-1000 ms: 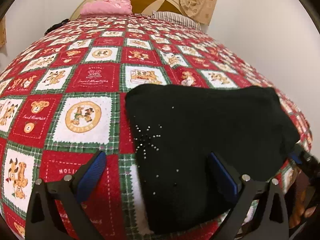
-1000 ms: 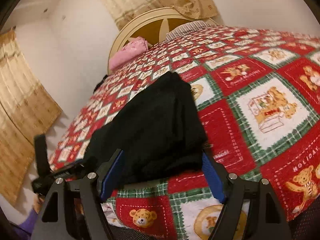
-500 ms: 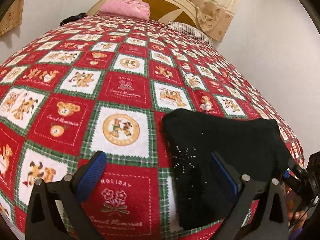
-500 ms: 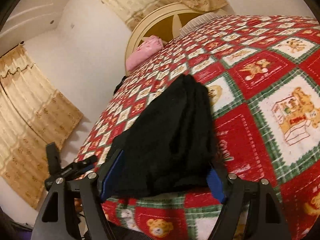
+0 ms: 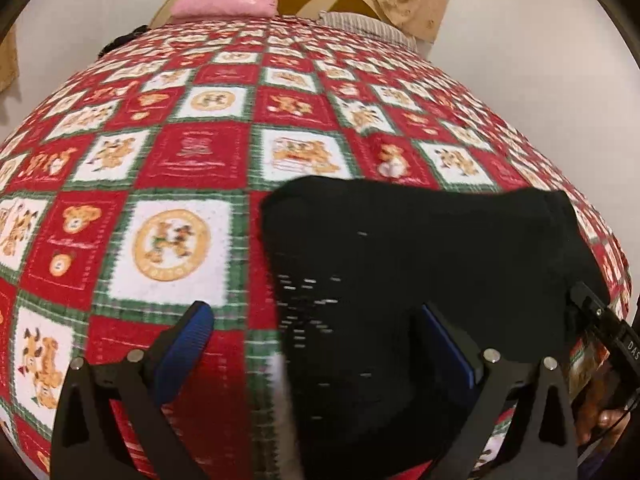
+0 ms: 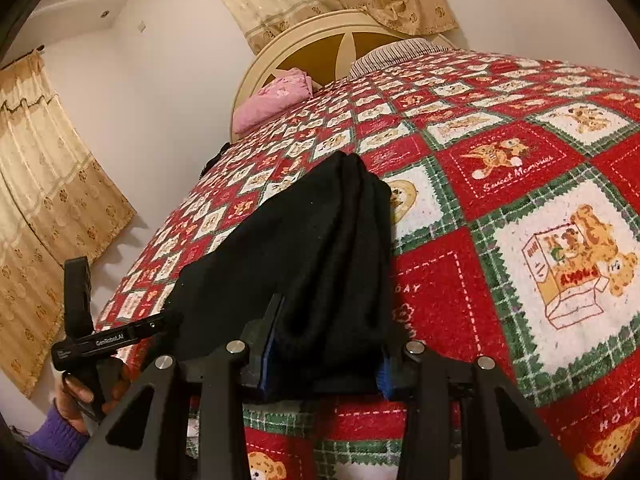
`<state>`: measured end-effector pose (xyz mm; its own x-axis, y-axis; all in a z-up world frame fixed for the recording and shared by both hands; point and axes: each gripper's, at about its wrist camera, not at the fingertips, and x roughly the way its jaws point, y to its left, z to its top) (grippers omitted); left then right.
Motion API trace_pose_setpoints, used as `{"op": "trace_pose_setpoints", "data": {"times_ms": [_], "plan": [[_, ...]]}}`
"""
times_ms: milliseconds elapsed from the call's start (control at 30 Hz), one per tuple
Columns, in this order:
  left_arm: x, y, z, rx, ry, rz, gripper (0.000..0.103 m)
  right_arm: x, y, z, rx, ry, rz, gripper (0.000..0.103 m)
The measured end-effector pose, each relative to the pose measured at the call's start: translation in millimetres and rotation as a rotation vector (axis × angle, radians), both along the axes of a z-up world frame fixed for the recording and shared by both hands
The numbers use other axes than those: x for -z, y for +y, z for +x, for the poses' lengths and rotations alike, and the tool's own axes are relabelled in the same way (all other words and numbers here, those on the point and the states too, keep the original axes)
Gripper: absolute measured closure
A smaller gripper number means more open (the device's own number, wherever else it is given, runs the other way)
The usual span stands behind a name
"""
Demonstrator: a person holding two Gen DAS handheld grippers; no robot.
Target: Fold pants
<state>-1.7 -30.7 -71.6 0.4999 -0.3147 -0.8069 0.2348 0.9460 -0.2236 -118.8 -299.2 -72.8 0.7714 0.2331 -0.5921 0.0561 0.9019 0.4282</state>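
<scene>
Right gripper (image 6: 324,344) closing around the near end of the folded black pants (image 6: 304,248), narrower than a second ago. Left gripper (image 5: 316,340) wide open, empty, over the other end. Next fold likely starting.

Bedspread (image 6: 500,184), red squares: "Sweet Memories", "HOLIDAY" in part. White square, box drawing: "Apples". Left claw (image 6: 120,332) arm: "GenRobot.AI".

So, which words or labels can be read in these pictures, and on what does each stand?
"Sweet Memories": red square of the bedspread, right wrist view.
"GenRobot.AI": left gripper's black body.
"Apples": box drawn in a white square.
"DAY" and "HOL": cut-off words on red squares.
"DAS": right gripper's body, cut off.
Left wrist view's bedspread lettering: too blurred.
</scene>
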Motion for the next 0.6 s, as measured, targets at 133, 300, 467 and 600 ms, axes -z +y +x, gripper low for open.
{"op": "trace_pose_setpoints", "data": {"times_ms": [133, 300, 467, 600], "plan": [[1, -14, -4, 0.016, -0.013, 0.04, 0.001, 0, 1, -1, 0.017, -0.004, -0.006, 0.062], [-4, -21, -6, 0.031, -0.021, 0.029, 0.026, 0, 5, 0, 0.026, -0.006, -0.049, 0.062], [-9, -27, -7, 0.022, -0.036, 0.04, 0.057, -2, 22, 0, 0.046, -0.002, -0.182, 0.063], [-10, -29, -7, 0.014, -0.038, 0.045, 0.065, -2, 30, -1, 0.06, -0.006, -0.246, 0.064]]}}
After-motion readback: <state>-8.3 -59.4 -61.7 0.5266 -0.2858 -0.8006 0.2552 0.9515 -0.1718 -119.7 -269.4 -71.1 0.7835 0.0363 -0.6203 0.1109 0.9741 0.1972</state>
